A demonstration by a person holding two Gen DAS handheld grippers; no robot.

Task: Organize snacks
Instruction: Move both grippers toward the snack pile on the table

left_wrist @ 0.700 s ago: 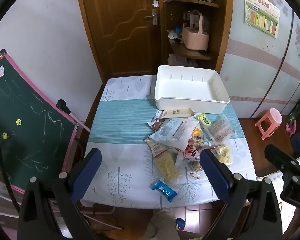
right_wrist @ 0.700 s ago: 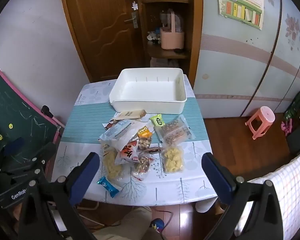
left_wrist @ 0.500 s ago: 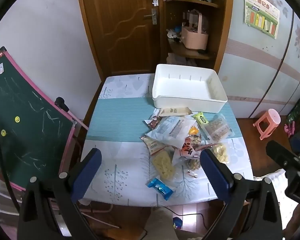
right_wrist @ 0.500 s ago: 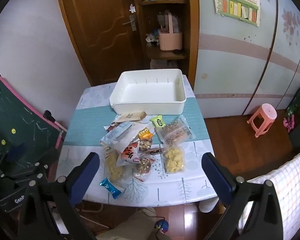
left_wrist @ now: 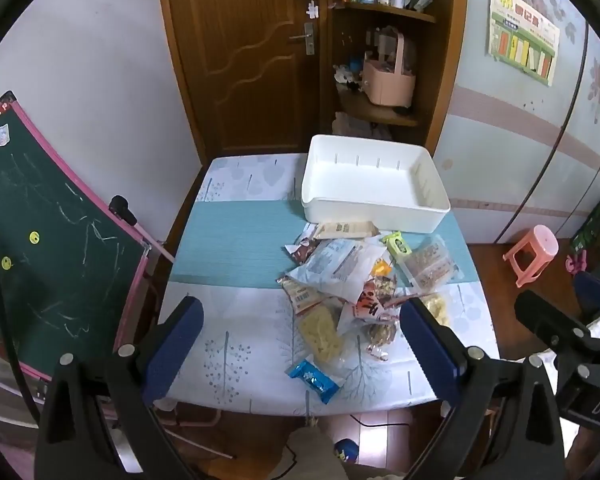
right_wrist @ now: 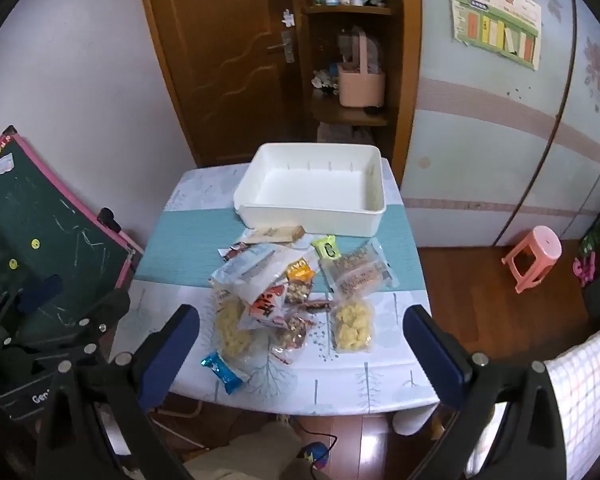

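A heap of snack packets lies on the near right half of the small table. It holds a large white-and-blue bag, a clear bag of bars, yellow puff bags and a small green packet. A blue wrapped snack lies alone near the front edge. Behind the heap stands an empty white bin. My left gripper and right gripper hover above the front edge, both wide open and holding nothing.
A green chalkboard easel leans at the table's left side. On the floor to the right stands a pink stool. A wooden door and a corner shelf with a pink basket are behind. A checked cloth hangs near right.
Both views have drifted slightly and the table looks a touch farther away. Nothing on the table has moved, and both grippers have stayed open.
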